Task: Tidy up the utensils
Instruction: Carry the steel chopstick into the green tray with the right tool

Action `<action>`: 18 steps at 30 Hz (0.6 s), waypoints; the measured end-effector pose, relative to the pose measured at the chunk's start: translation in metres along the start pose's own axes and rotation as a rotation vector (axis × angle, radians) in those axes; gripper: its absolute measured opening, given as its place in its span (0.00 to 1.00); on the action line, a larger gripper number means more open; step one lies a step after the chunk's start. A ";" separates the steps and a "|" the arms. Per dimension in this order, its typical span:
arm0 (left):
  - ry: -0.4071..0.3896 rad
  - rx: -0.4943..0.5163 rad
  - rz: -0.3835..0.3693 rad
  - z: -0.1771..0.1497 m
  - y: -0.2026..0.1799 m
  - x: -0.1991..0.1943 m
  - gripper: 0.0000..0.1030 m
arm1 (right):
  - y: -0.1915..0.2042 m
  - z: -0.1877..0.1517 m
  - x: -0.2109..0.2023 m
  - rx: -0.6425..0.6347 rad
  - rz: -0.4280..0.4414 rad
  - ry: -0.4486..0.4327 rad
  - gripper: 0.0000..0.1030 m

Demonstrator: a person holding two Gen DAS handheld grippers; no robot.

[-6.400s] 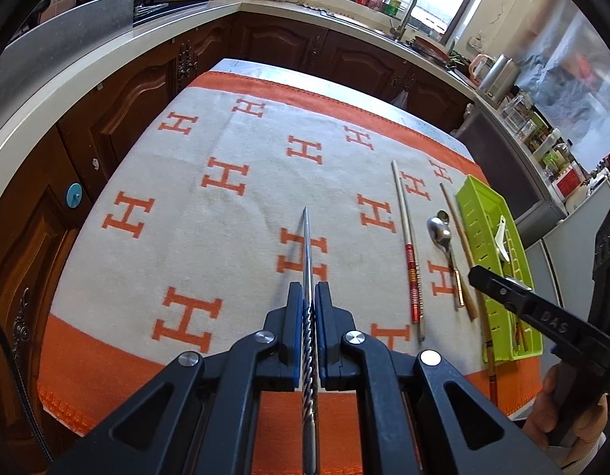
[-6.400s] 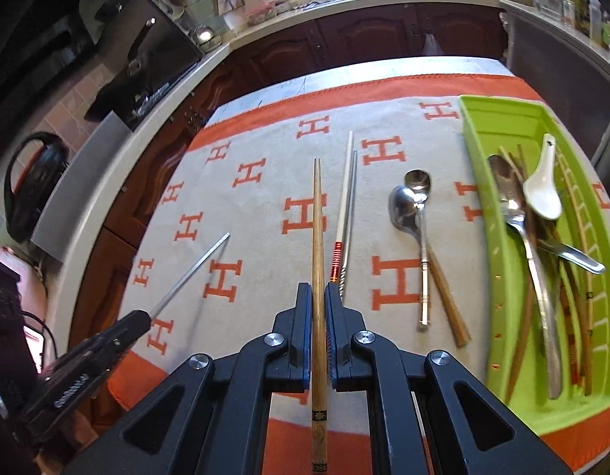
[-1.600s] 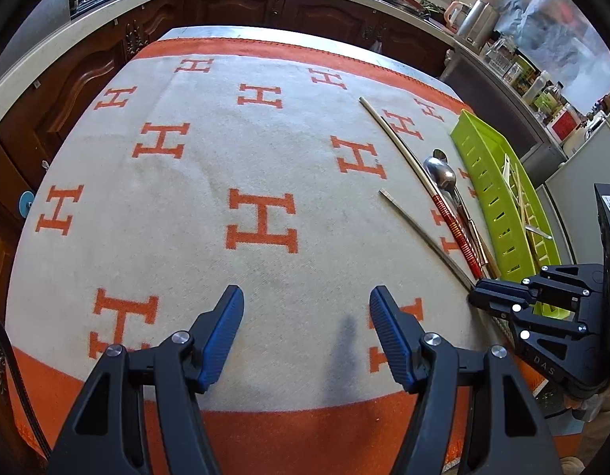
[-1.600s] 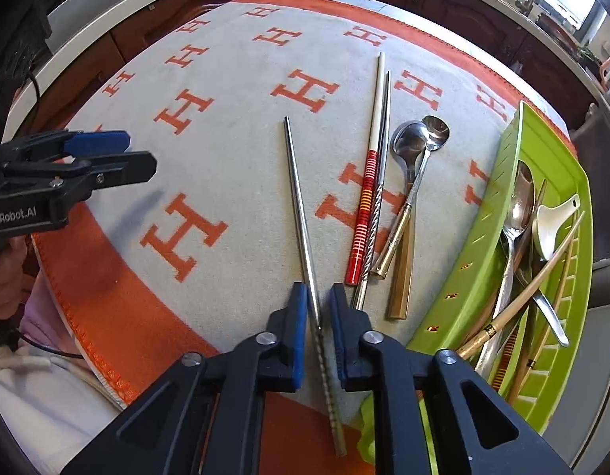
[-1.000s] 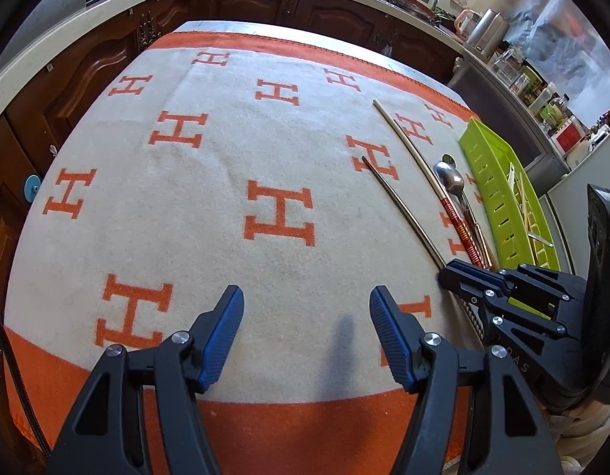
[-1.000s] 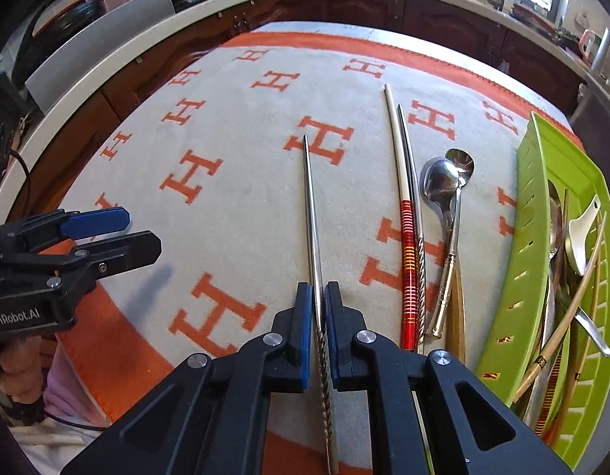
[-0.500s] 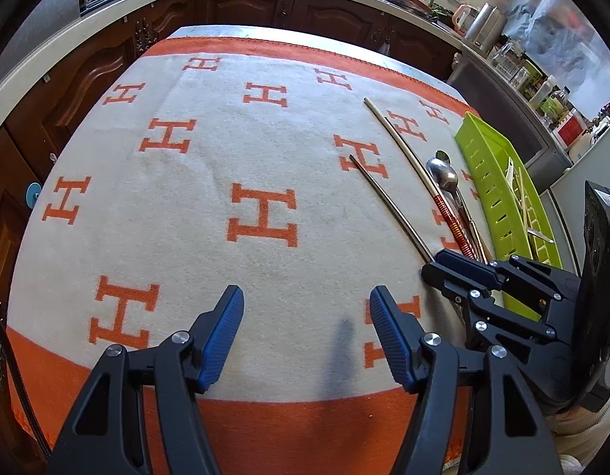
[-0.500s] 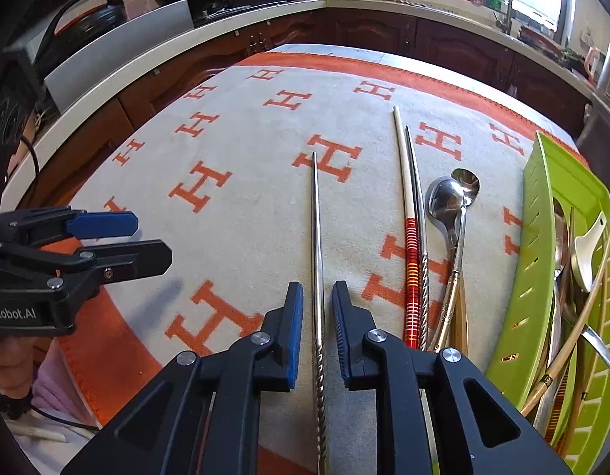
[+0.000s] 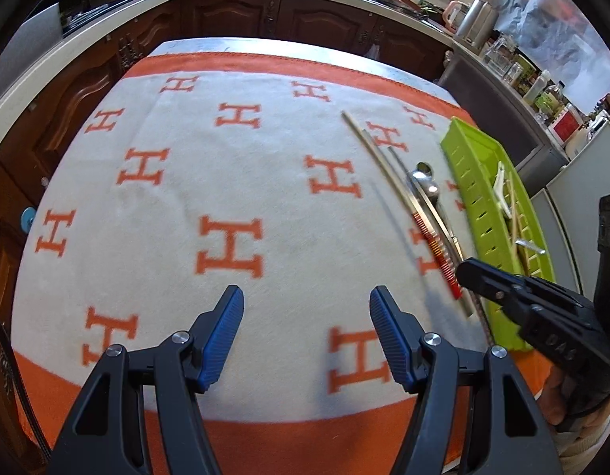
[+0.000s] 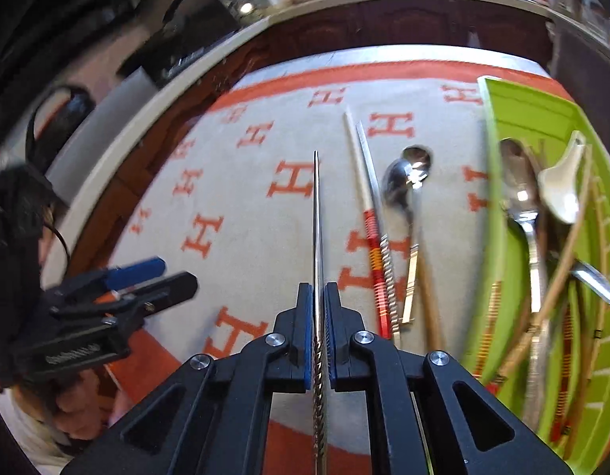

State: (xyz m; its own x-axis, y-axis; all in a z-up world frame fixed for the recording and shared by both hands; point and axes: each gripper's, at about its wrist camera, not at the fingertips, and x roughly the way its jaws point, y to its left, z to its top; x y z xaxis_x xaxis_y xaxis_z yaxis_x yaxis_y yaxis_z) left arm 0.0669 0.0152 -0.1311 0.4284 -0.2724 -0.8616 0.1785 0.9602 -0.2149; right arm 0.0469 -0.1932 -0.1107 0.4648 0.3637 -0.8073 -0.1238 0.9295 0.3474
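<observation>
1. Far left in the right wrist view: left gripper, held up over the blanket, jaws standing wide apart with nothing between them. Blue pads bare in its own view.
2. Under everything: a white blanket with orange H letters and an orange edge, spread flat over the table.
3. Middle: right gripper, jaws just now closing and pinched tight on a metal chopstick. Thin and silver, sticking straight out ahead past the pads, twisted grooves at the near end, tip up off the blanket.
4. Just right of that: a white chopstick with red and orange bands, lying flat on the blanket, touching a second silver chopstick side by side.
5. Next right: two metal spoons, bowls at the far end, lying close together, one partly over the other. A brown stick just beside their handles.
6. Far right: a green tray at the edge of the blanket. Inside: a big metal spoon, a white soup spoon, and some wooden chopsticks piled loosely and crossing each other.
</observation>
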 end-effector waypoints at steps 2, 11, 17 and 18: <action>-0.001 0.012 -0.018 0.010 -0.013 0.004 0.62 | -0.018 0.008 -0.021 0.076 -0.009 -0.041 0.05; 0.125 -0.129 -0.035 0.067 -0.057 0.074 0.27 | -0.097 0.022 -0.075 0.319 -0.171 -0.142 0.05; 0.131 -0.165 0.033 0.073 -0.074 0.093 0.19 | -0.122 0.021 -0.078 0.365 -0.183 -0.151 0.06; 0.128 -0.160 0.043 0.073 -0.076 0.094 0.19 | -0.125 0.022 -0.076 0.369 -0.181 -0.152 0.06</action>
State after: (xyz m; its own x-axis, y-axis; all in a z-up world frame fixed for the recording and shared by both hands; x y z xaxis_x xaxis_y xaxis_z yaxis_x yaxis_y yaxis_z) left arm 0.1578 -0.0875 -0.1622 0.3147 -0.2302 -0.9209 0.0154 0.9713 -0.2375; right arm 0.0462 -0.3380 -0.0820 0.5773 0.1577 -0.8011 0.2804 0.8832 0.3759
